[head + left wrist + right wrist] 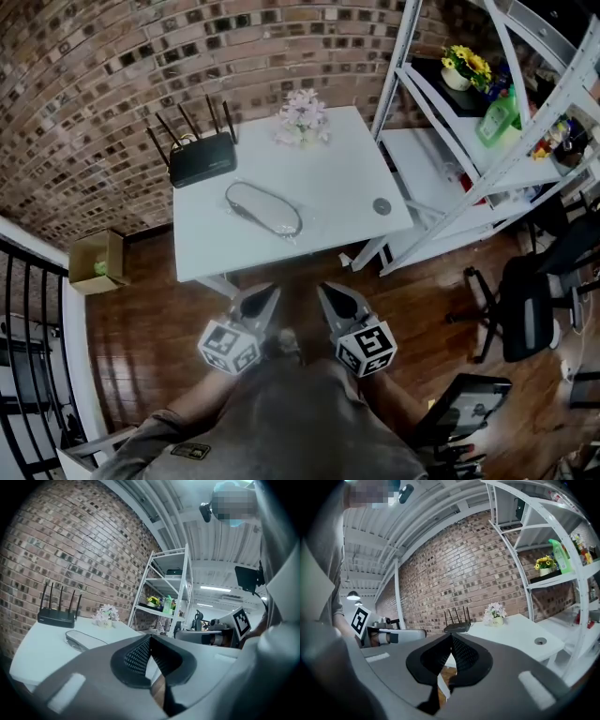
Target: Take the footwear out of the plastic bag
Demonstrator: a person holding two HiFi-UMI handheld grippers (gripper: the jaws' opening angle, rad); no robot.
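On the white table (356,159) lies a clear plastic bag (265,209) with a flat grey piece of footwear inside; the left gripper view shows the same bag (80,640) on the tabletop. Both grippers hang in front of the table's near edge, over the wooden floor. My left gripper (272,292) is shut and empty, its jaws meeting tip to tip (150,638). To its right, my right gripper (324,290) is also shut with nothing in it (452,637). Neither touches the bag or the table.
A black router (202,155) with antennas stands at the table's back left, a small flower pot (303,120) at the back, a round grey disc (382,206) at the right edge. A white shelf rack (487,112) stands right of the table, a cardboard box (97,261) at left, an office chair (525,300) at right.
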